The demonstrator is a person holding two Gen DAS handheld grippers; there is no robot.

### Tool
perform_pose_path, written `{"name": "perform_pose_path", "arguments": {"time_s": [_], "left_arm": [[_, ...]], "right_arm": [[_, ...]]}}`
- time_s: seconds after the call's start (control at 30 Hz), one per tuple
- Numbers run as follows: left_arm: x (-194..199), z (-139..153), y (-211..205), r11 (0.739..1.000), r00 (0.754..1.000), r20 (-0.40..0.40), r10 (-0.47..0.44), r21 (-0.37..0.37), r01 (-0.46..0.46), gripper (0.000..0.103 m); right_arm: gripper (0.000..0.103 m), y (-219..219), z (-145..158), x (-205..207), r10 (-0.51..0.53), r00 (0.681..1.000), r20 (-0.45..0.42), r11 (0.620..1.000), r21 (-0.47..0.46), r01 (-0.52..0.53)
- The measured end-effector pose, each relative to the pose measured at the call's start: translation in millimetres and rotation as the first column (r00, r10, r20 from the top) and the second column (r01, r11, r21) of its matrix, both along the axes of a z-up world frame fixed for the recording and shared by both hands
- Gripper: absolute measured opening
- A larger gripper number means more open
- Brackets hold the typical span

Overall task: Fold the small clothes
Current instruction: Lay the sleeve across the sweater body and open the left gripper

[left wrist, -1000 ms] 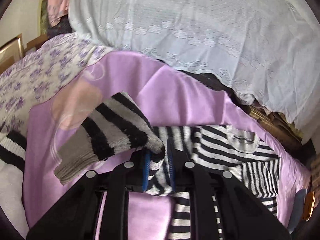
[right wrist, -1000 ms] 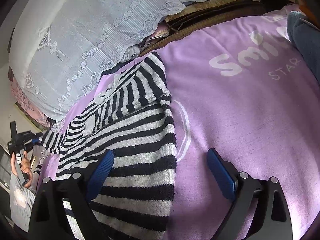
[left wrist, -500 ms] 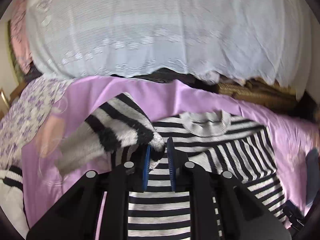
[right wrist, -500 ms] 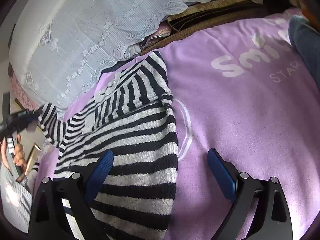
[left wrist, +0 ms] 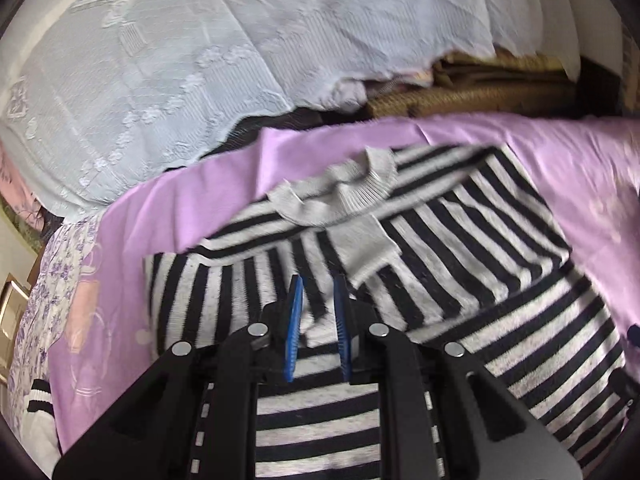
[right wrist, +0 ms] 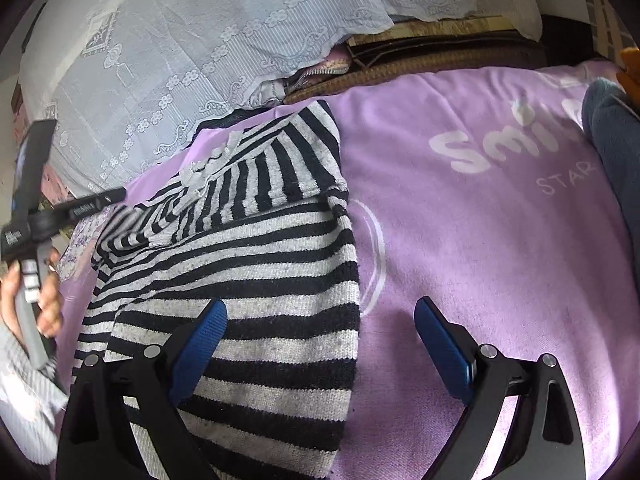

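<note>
A small black-and-grey striped sweater (left wrist: 460, 280) lies on a purple blanket (left wrist: 200, 208), collar (left wrist: 340, 196) to the far side. Its left sleeve (left wrist: 224, 292) is folded across the chest. My left gripper (left wrist: 316, 300) is shut on that sleeve's cloth, low over the sweater. In the right wrist view the sweater (right wrist: 256, 272) lies left of centre with its right sleeve folded in. My right gripper (right wrist: 320, 320) is open and empty, its left finger (right wrist: 200, 336) over the sweater's hem, its right finger (right wrist: 440, 344) over bare blanket.
A white lace cover (left wrist: 240, 40) drapes a pile behind the blanket, with brown folded cloth (left wrist: 480, 88) beside it. A dark blue garment (right wrist: 612, 152) lies at the right edge. A floral sheet (left wrist: 48, 280) and a white sock (left wrist: 36, 412) lie at the left.
My left gripper has carried the left sleeve to the right and laid it across the sweater's chest. The right gripper has stayed open in place.
</note>
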State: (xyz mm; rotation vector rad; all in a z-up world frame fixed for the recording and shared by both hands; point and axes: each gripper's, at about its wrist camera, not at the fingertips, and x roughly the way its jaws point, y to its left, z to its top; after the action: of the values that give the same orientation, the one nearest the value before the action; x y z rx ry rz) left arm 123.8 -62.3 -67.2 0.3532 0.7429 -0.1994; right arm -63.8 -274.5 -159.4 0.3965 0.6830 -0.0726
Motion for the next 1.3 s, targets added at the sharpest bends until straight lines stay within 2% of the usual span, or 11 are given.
{"name": "perform_pose_path", "arguments": {"time_s": [0.1, 0.27, 0.43, 0.57, 0.87, 0.93, 0.97, 1.0, 1.17, 1.23, 1.3], "left_arm": [[-1, -8, 3, 1.000, 1.000, -0.020, -0.006, 0.001, 0.006, 0.022], [-6, -4, 38, 0.996, 0.994, 0.078, 0.077, 0.040, -0.080, 0.073], [1, -19, 93, 0.978, 0.981, 0.111, 0.161, 0.115, -0.173, 0.078], [0, -37, 124, 0.964, 0.971, 0.132, 0.197, 0.151, -0.217, 0.092], [26, -77, 142, 0.955, 0.972, 0.030, 0.232, 0.184, -0.233, 0.095], [27, -78, 142, 0.956, 0.973, 0.028, 0.230, 0.183, -0.231, 0.095], [28, -78, 143, 0.956, 0.973, 0.023, 0.231, 0.181, -0.231, 0.097], [28, -79, 144, 0.956, 0.972, 0.016, 0.236, 0.177, -0.235, 0.097], [28, -77, 150, 0.953, 0.964, 0.009, 0.266, 0.150, -0.264, 0.097], [31, -81, 150, 0.952, 0.963, -0.013, 0.268, 0.156, -0.263, 0.098], [33, -84, 148, 0.949, 0.962, -0.028, 0.273, 0.171, -0.264, 0.099]], "right_arm": [[0.095, 0, 0, 0, 0.008, 1.000, 0.004, 1.000, 0.005, -0.008], [0.095, 0, 12, -5, 0.055, 0.996, 0.075, 0.996, 0.066, -0.060], [0.094, 9, 45, 26, 0.124, 0.983, 0.137, 0.963, 0.222, -0.152], [0.094, 48, 56, 115, 0.251, 0.964, 0.087, 0.897, 0.354, -0.265], [0.073, 120, 2, 257, 0.227, 0.964, -0.136, 0.924, 0.342, -0.170], [0.051, 126, 6, 263, 0.204, 0.971, -0.125, 0.942, 0.295, -0.160], [0.017, 125, 7, 263, 0.209, 0.971, -0.119, 0.942, 0.291, -0.167], [0.008, 125, 10, 264, 0.224, 0.969, -0.102, 0.934, 0.306, -0.184], [0.008, 101, 54, 223, 0.180, 0.981, 0.072, 0.969, 0.160, -0.190], [0.008, 87, 54, 219, 0.157, 0.986, 0.053, 0.980, 0.118, -0.162], [0.012, 75, 31, 228, 0.187, 0.976, -0.109, 0.980, 0.082, -0.179]]}}
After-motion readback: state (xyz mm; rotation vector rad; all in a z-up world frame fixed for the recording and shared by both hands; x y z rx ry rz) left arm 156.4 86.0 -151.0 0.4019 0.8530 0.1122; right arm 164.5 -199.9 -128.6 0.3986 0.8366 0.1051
